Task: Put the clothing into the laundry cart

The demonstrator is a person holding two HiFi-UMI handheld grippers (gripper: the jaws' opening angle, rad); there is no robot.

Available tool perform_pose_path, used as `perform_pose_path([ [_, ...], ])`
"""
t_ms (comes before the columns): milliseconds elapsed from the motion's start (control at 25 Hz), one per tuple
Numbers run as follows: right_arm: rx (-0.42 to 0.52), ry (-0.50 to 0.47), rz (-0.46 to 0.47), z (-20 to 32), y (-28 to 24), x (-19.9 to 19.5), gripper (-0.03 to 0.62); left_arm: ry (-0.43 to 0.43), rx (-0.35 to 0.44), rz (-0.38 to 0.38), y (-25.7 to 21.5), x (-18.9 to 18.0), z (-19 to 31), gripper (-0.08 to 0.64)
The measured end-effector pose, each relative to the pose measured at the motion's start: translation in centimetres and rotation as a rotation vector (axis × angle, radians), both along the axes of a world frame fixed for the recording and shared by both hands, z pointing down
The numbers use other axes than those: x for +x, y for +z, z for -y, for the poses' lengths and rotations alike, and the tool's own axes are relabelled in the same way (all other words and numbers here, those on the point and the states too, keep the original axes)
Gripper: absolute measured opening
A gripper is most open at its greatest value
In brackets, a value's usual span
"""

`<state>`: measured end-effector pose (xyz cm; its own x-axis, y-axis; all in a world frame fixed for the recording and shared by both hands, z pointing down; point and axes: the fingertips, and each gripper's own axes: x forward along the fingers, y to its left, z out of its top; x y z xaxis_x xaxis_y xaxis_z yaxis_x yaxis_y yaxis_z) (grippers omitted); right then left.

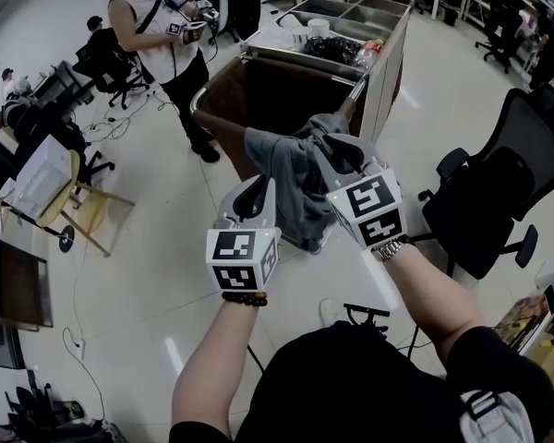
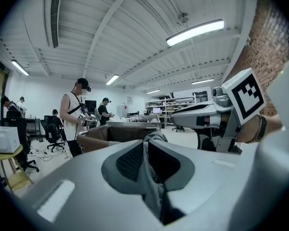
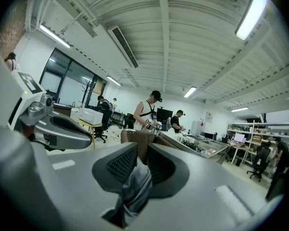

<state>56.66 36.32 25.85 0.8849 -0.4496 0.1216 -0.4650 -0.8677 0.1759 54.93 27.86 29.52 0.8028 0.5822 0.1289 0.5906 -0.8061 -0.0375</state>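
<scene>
A grey garment (image 1: 291, 169) hangs between my two grippers, just in front of the brown laundry cart (image 1: 258, 90); its top edge lies near the cart's near rim. My left gripper (image 1: 257, 190) is shut on the garment's lower left part. In the left gripper view the cloth (image 2: 151, 177) is pinched between the dark pads (image 2: 130, 160). My right gripper (image 1: 340, 157) is shut on the bunched upper right part. The right gripper view shows the folds (image 3: 134, 186) squeezed in the jaws, with the cart (image 3: 135, 139) beyond.
A person in a white sleeveless top (image 1: 157, 26) stands at the cart's left, holding grippers. A metal counter with basins (image 1: 355, 17) stands behind the cart. A black office chair (image 1: 499, 187) is at the right. A yellow side table (image 1: 51, 187) and floor cables lie left.
</scene>
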Motion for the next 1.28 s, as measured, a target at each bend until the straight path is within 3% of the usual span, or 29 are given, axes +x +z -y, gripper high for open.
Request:
perform_pose_path([
  [400,0.001,0.053,-0.028,2.6,1.5,-7.3,0.002,0.082,-0.033,-0.048,-1.6,-5.9,1.0,0.025],
  [1280,-0.025,0.075,-0.048,5.4,1.8,-16.4,0.000,0.193,-0.080,-0.114,-3.4,-14.4,0.7,0.003],
])
